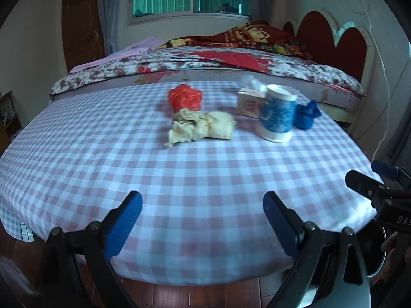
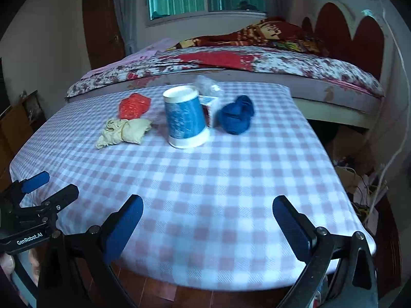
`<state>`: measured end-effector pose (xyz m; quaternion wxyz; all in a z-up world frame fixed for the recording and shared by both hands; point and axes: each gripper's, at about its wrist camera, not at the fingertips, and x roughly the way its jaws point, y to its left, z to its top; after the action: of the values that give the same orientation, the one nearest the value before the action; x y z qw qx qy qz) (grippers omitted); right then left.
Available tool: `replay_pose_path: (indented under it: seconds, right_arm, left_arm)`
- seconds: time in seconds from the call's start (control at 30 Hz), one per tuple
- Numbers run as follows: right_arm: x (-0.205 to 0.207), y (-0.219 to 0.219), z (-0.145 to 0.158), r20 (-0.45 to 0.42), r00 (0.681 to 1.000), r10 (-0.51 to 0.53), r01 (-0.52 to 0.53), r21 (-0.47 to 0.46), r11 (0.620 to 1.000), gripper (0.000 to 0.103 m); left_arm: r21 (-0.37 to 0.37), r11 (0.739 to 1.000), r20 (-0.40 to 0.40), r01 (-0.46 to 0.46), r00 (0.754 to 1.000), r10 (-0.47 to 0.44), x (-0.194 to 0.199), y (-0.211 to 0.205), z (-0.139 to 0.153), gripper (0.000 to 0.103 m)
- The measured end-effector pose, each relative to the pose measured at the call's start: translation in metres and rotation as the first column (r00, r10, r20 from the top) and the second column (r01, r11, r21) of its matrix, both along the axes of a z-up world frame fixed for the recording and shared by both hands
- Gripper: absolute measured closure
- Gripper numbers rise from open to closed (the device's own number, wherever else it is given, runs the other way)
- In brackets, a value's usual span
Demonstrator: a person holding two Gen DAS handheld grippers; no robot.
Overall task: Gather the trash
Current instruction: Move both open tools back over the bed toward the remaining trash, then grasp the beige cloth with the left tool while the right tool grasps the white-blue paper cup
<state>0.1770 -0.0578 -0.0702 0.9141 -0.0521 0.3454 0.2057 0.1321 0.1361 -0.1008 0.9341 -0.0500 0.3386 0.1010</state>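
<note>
Left gripper spread wide, nothing between blue pads, hovering over near edge of worktop. Right gripper likewise wide open, empty, at same near edge. Trash bunched at far side of checked cloth: red crumpled bag, beige wad just in front of it, upturned blue-and-white cup to right, small carton behind cup, blue wad beside cup. Bed beyond worktop.
</note>
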Motion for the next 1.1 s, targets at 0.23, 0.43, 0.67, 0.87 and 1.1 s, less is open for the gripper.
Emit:
replay_pose_path:
  seconds: [0.23,0.43,0.67,0.87,1.1]
  right_arm:
    - [0.039,0.029,0.009,0.009,0.999,0.032,-0.032,-0.007,0.999,0.001]
    - [0.083,0.06,0.006,-0.009,0.999,0.049,-0.05,-0.099,0.994,0.001]
    - [0.118,0.067,0.004,-0.041,0.997,0.066,-0.067,-0.023,0.998,0.001]
    - [0.135,0.08,-0.002,-0.071,0.993,0.09,-0.091,-0.007,0.996,0.025]
    - [0.131,0.086,-0.004,-0.064,0.992,0.108,-0.109,-0.008,0.994,0.045]
  left_arm:
    - [-0.018,1.0,-0.038,-0.015,0.999,0.014,0.037,0.024,-0.005,0.007]
    - [-0.063,0.998,-0.029,-0.006,1.0,0.004,0.076,0.035,0.0,0.009]
    - [-0.084,0.996,-0.067,0.006,0.998,-0.012,0.121,0.046,-0.007,0.014]
    - [-0.097,0.995,-0.144,0.029,0.989,-0.043,0.144,0.047,-0.02,0.029]
    - [-0.108,0.992,-0.134,0.066,0.988,-0.08,0.142,0.04,-0.021,0.065]
